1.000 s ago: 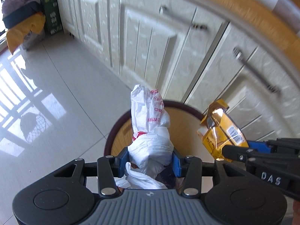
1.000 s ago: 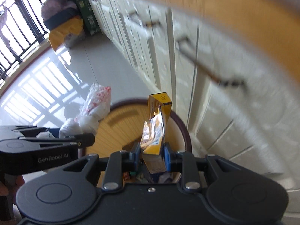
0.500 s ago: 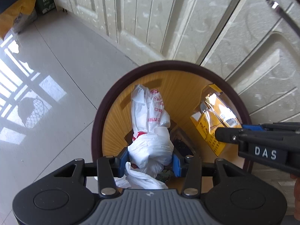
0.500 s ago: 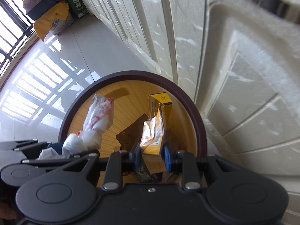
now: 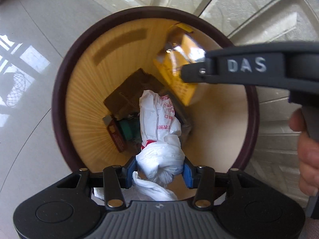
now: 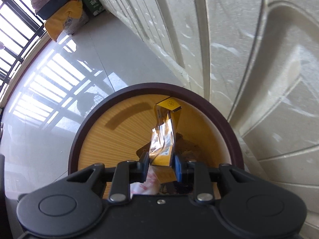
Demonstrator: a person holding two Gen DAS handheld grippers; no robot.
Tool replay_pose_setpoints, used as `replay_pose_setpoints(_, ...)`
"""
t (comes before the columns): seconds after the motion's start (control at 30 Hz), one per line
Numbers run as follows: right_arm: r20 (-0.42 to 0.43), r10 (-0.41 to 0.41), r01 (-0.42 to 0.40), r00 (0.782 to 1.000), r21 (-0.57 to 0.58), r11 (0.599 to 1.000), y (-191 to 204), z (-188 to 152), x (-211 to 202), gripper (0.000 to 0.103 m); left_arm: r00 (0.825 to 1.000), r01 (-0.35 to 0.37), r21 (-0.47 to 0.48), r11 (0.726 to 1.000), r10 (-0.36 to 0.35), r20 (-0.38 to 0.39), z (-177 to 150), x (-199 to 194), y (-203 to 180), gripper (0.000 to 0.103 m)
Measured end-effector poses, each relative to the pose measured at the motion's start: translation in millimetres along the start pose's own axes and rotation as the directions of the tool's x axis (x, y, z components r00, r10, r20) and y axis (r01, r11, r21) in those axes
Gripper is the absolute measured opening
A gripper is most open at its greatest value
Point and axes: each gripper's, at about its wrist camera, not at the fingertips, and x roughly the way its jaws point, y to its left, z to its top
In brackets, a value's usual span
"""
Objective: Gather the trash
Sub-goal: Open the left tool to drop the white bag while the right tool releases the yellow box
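Note:
My left gripper is shut on a crumpled white plastic bag with red print and holds it inside the mouth of a round trash bin with a dark brown rim and yellow ribbed wall. My right gripper is shut on a crushed yellow carton and holds it over the same bin. The carton also shows in the left wrist view, with the right gripper's body across it. Brown, green and red packaging lies at the bin's bottom.
Cream cabinet doors stand right behind the bin. Glossy pale floor tiles spread to the left. A yellow sack and a green box sit far back by a barred window.
Both grippers have moved forward and down over the bin. The bag and the carton, held above the rim a second ago, now hang inside its mouth.

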Motion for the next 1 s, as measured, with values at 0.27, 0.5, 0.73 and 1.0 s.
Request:
replay_pose_setpoints(0.27, -0.017, 0.039, -0.039, 0.999, 0.023, 0.999, -3.5, 4.5, 5.0, 0.028, 0.999, 0.029, 0.004, 1.000, -0.029, -0.032, 3.0, -1.5, -8.7, 0.081)
replay_pose_setpoints(0.5, -0.020, 0.026, -0.025, 0.999, 0.052, 0.998, -10.9, 4.1, 5.3, 0.054, 0.998, 0.024, 0.019, 1.000, -0.023, -0.056, -0.7, -4.4, -12.1, 0.089)
replay_pose_setpoints(0.73, -0.055, -0.043, 0.043, 0.998, 0.003, 0.999, -8.7, -1.0, -0.1, 0.066, 0.999, 0.005, 0.036, 0.999, -0.003, -0.040, -0.8, -15.0, -18.3, 0.095)
replay_pose_setpoints(1.0, -0.068, -0.071, 0.067, 0.995, -0.059, 0.996, 2.8, -9.1, -22.3, 0.081, 1.000, 0.005, 0.036, 0.999, -0.005, -0.004, -6.1, -36.8, -24.0, 0.103)
